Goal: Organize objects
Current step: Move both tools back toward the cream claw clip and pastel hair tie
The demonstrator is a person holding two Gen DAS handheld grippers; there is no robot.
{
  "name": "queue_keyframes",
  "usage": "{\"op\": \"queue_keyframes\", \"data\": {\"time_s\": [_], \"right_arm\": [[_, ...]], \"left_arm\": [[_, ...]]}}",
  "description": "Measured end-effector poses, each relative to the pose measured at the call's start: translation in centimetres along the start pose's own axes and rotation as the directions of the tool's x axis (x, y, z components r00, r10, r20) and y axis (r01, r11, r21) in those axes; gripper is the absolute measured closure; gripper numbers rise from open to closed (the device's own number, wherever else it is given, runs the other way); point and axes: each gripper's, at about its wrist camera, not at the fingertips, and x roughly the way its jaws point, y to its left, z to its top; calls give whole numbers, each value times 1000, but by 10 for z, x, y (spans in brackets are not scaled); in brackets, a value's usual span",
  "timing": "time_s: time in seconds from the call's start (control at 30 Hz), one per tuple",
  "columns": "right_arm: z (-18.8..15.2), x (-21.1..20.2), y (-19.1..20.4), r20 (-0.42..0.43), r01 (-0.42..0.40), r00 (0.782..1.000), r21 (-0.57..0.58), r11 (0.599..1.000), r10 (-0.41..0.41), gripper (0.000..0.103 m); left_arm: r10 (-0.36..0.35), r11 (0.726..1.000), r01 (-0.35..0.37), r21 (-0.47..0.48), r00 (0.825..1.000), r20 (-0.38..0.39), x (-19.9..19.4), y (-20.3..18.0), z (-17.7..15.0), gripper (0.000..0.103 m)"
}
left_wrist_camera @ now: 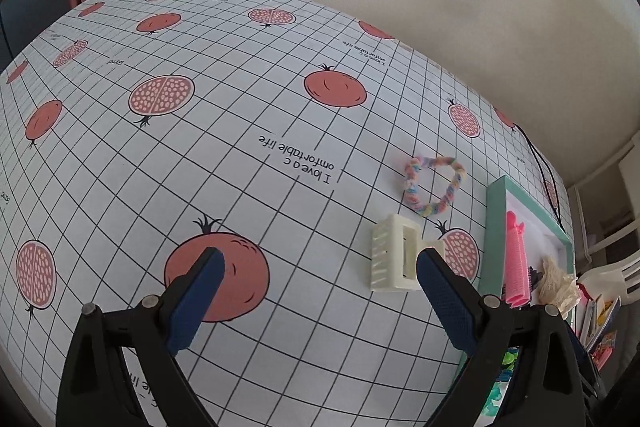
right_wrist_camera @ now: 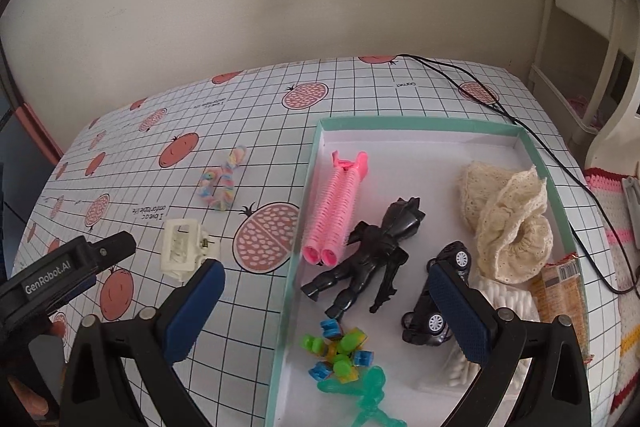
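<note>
A tray (right_wrist_camera: 404, 124) sits on the right side of the surface (right_wrist_camera: 260, 99), holding hair rollers (right_wrist_camera: 336, 211) at its left, a figurine (right_wrist_camera: 372, 255) just right of them, a toy car (right_wrist_camera: 432, 311) further right and lace fabric (right_wrist_camera: 508, 223) toward the far right. Small toys (right_wrist_camera: 344, 347) lie at the tray's near end. Left of the tray, a hair claw (right_wrist_camera: 180, 247) rests on the surface, with a hair tie (right_wrist_camera: 222, 183) beyond it. A cable (right_wrist_camera: 520, 131) runs behind the tray.

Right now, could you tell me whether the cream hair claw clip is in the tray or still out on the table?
Out. The cream hair claw clip lies on the tablecloth, left of the tray, apart from its wall.
</note>
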Motion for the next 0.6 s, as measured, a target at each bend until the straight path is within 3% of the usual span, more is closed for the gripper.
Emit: {"op": "queue_keyframes", "data": {"time_s": [0.3,0.6], "right_arm": [[5,-2,5,46,20,999,19,1000,-21,0],[8,1,-6,74,59,995,57,997,-63,0]], "left_arm": [[-3,999,4,33,1000,-25,13,-7,2,6],[-14,985,20,174,999,-34,30,-41,-2,6]]}}
